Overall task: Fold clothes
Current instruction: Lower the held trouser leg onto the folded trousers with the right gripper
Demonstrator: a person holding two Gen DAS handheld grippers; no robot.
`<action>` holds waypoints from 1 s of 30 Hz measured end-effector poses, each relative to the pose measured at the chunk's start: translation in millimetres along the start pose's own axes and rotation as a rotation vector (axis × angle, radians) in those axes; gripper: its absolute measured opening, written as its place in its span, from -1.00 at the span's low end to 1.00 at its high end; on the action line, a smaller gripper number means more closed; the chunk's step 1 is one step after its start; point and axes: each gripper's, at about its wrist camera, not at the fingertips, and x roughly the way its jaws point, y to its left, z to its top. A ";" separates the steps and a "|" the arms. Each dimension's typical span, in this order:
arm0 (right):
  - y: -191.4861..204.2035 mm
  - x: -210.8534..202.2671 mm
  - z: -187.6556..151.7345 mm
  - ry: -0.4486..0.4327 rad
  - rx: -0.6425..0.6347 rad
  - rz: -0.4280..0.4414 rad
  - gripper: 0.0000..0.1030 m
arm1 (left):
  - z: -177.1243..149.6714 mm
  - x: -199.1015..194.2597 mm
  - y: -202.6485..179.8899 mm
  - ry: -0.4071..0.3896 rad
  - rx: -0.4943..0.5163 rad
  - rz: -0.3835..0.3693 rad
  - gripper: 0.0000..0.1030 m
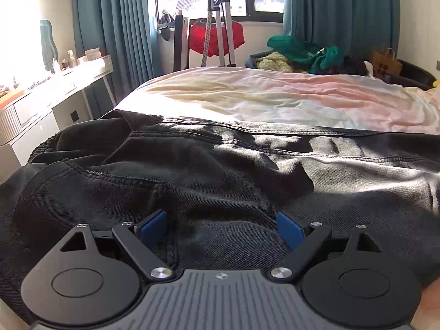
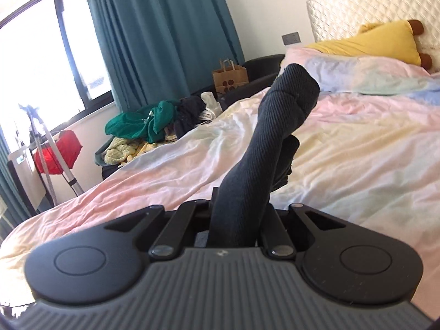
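Black jeans (image 1: 220, 165) lie spread across the near part of the bed, waistband at the left. My left gripper (image 1: 222, 227) is open, its blue pads (image 1: 154, 227) resting low on the denim. My right gripper (image 2: 238, 211) is shut on a dark ribbed garment (image 2: 272, 134) that stands up between the jaws, its folded end raised above the bed. The fingertips of the right gripper are hidden by the cloth.
The bed has a pastel sheet (image 1: 275, 96) and a pillow (image 2: 357, 71) with a yellow plush toy (image 2: 385, 41) at the headboard. A pile of clothes (image 2: 154, 121) and a paper bag (image 2: 229, 75) sit at the far side. A white desk (image 1: 55, 93) stands at the left, a garment steamer (image 1: 220, 27) by the window.
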 end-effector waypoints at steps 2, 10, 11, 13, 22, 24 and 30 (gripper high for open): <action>17.4 -7.4 8.2 -0.011 -0.035 0.015 -0.81 | 7.9 -11.9 13.0 -0.023 -0.073 -0.008 0.72; 125.9 -66.2 -8.2 -0.141 -0.414 0.235 -0.80 | 26.7 -52.3 61.3 -0.095 -0.296 -0.041 0.72; 141.4 -74.4 -15.4 -0.151 -0.466 0.276 -0.80 | 27.9 -56.2 63.9 -0.103 -0.307 -0.049 0.72; 169.8 -89.4 -37.1 -0.158 -0.535 0.355 -0.80 | 30.0 -65.5 67.3 -0.130 -0.326 -0.061 0.72; 244.6 -105.4 -220.0 0.123 -0.877 0.560 -0.74 | 28.9 -77.2 70.4 -0.153 -0.331 -0.073 0.72; 243.7 -107.7 -244.8 0.100 -0.933 0.537 -0.74 | 27.8 -78.0 69.2 -0.155 -0.325 -0.074 0.72; 240.8 -111.2 -232.8 0.108 -0.857 0.580 -0.72 | 26.9 -72.8 62.0 -0.159 -0.315 -0.081 0.72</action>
